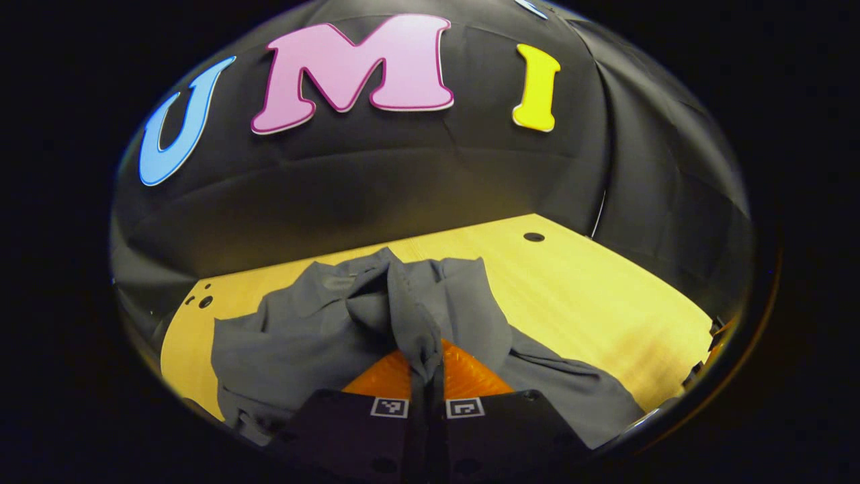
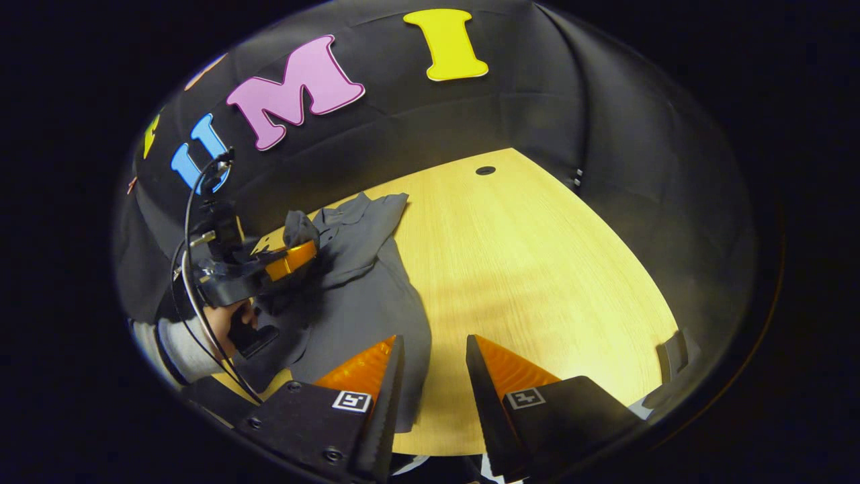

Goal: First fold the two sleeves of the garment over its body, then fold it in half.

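Observation:
A grey garment [image 1: 316,336] lies crumpled on the wooden table [image 1: 591,296]. In the left gripper view my left gripper [image 1: 427,366] is shut on a pinched fold of the grey cloth, which rises in a ridge between its fingers and is lifted off the table. In the right gripper view the garment [image 2: 366,296] lies at the left with one part spread toward the back. The left gripper [image 2: 295,252] shows there too, held by a hand [image 2: 225,319], with a bunch of cloth in it. My right gripper [image 2: 435,346] stands open above the garment's near edge, holding nothing.
Bare wood stretches to the right of the garment in both views. A round hole [image 2: 485,171] sits in the table near its far edge. Small holes [image 1: 201,300] mark the far left corner. The black booth wall closes the back and right.

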